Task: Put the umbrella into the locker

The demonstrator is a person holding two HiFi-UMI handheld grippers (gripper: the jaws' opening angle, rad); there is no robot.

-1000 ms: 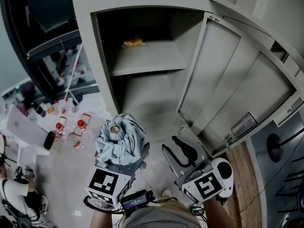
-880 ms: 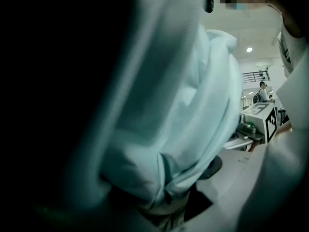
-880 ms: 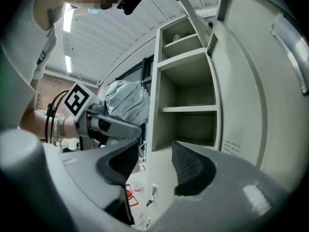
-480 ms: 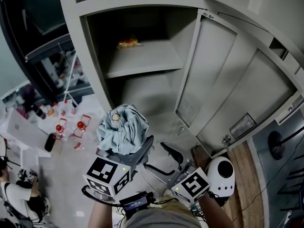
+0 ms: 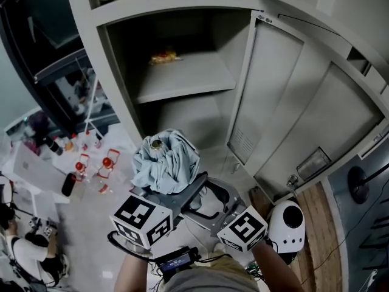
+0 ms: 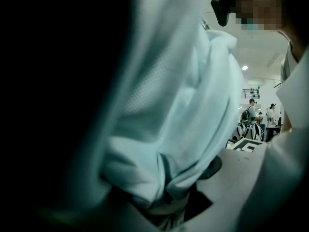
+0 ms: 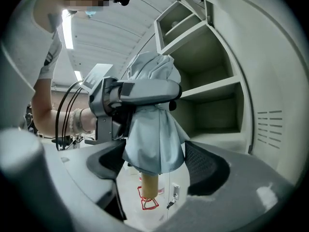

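Right gripper [image 7: 154, 166] swung in to umbrella [image 5: 165, 163], fingers [image 7: 208, 170] opening around it, left gripper [image 5: 177, 192] fingers clamping it.

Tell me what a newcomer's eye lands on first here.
The folded pale blue umbrella stands upright at the head view's centre, clamped in the left gripper. The right gripper has its jaws opening round the umbrella's lower end, not pressing on it. Behind stands the open grey locker, bare but for a small yellow thing on its shelf.
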